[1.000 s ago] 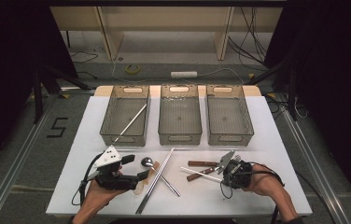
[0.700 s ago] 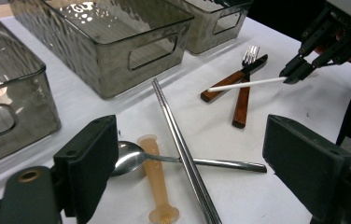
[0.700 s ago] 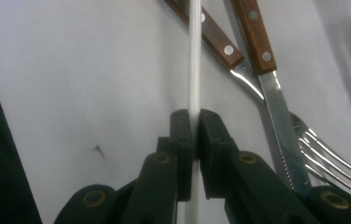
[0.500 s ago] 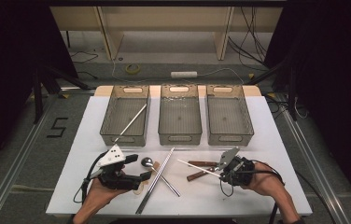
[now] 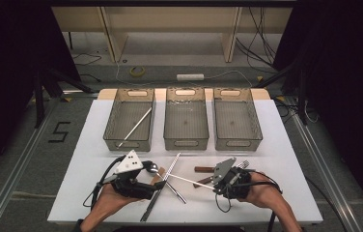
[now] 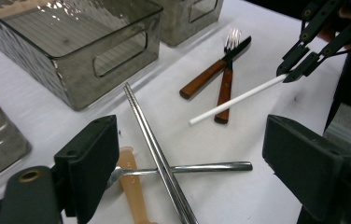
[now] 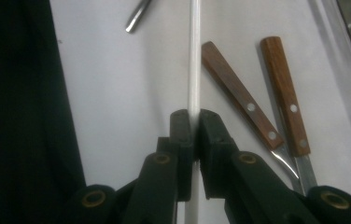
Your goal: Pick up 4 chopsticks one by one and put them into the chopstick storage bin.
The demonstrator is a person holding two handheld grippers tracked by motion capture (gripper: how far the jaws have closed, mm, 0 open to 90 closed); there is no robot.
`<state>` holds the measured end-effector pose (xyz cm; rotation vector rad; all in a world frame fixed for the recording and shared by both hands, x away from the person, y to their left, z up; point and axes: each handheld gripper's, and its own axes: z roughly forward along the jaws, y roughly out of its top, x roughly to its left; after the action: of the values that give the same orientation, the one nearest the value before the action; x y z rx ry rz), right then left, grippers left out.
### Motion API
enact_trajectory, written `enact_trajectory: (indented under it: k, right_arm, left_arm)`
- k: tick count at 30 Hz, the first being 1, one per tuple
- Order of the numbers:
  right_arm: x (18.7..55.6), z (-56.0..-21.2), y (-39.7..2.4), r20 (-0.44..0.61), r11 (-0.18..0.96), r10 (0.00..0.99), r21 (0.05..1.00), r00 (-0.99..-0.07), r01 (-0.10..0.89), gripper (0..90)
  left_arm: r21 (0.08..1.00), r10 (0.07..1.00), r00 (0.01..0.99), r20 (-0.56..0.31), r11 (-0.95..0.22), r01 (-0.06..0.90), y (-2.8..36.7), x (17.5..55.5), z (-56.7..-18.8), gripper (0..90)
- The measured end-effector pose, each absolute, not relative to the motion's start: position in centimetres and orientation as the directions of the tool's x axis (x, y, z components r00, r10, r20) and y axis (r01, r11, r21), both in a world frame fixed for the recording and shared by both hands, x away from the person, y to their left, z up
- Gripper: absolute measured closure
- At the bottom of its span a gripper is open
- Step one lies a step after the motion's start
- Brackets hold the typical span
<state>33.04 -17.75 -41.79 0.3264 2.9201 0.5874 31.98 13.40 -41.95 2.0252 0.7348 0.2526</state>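
My right claw (image 7: pixel 193 122) is clamped on a white chopstick (image 7: pixel 194 56), jaws pressed together on its shaft. In the left gripper view the stick (image 6: pixel 234 99) hangs clear above the counter (image 6: pixel 267 140), over a wooden-handled knife (image 6: pixel 211 73) and fork (image 6: pixel 226 79) that lie touching each other. My left claw (image 6: pixel 190 154) stands wide apart, holding nothing; below it a pair of metal chopsticks (image 6: pixel 157 154) crosses a metal spoon handle (image 6: pixel 201 168) and a pale tan utensil (image 6: pixel 131 186). In the high view, three grey bins (image 5: pixel 187 118) sit at the counter's far side; the left one contains a white chopstick (image 5: pixel 135 126).
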Motion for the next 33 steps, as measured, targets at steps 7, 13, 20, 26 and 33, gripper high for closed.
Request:
enact_trajectory:
  k: [7,13,20,26,33]
  right_arm:
    - [32.7,-41.6,-17.2,-0.107,0.903,0.218,0.398,-0.970,0.159,85.2]
    - [32.1,-41.4,-16.6,-0.125,0.910,0.208,0.388,-0.970,0.145,85.2]
    - [31.7,-41.4,-15.9,-0.126,0.916,0.193,0.379,-0.973,0.132,85.2]
    - [31.4,-41.6,-15.3,-0.128,0.922,0.174,0.370,-0.976,0.115,85.2]
    - [31.1,-41.7,-15.0,-0.116,0.926,0.159,0.362,-0.981,0.107,85.2]
  left_arm:
    - [0.803,0.550,0.832,-0.076,-0.461,0.378,12.1,31.9,-41.8,19.8]
    - [0.772,0.504,0.862,-0.054,-0.526,0.355,10.7,31.9,-41.9,22.0]
    - [0.722,0.440,0.898,0.012,-0.625,0.297,9.1,31.5,-41.9,29.0]
    - [0.675,0.384,0.923,0.033,-0.690,0.262,7.9,31.3,-42.2,36.9]
    - [0.630,0.336,0.940,0.059,-0.743,0.227,7.1,31.1,-42.8,47.5]
